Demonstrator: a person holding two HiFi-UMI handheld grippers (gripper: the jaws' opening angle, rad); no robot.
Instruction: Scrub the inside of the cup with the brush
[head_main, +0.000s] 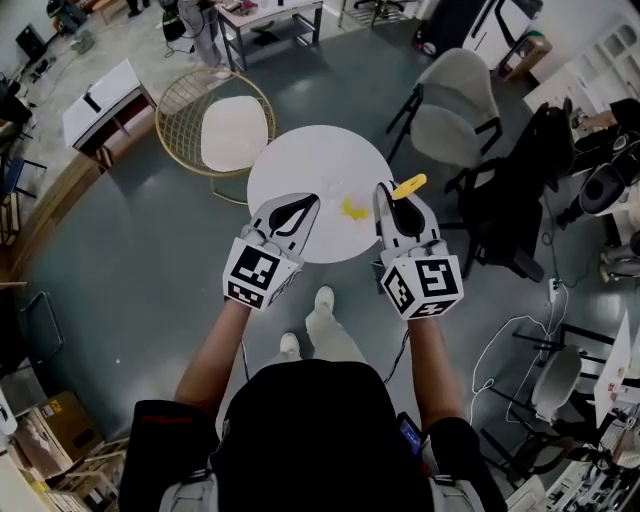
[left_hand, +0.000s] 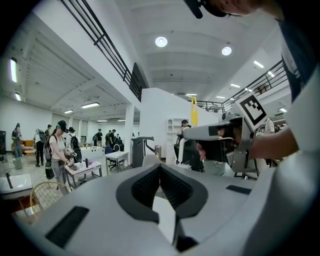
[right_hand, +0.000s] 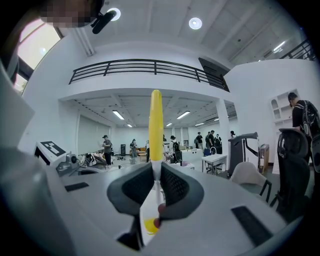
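Yellow plastic marks the brush (right_hand: 156, 125): the right gripper (right_hand: 156, 167) has its 2 jaws pinched on the handle, which runs straight out along them and past their tips. The left gripper (left_hand: 160, 167) is fully closed on nothing. Both hang over the near side of the round white table (head_main: 290, 160). A faint clear shape (head_main: 333, 187) lies just ahead between the 2 tips, slightly nearer the left one. It is likely the cup, though I can't be sure. A yellow patch (head_main: 352, 208) sits just beside it. Nothing stands in the way; the wire chair (head_main: 215, 125) and grey chair (head_main: 450, 110) are beyond the table.
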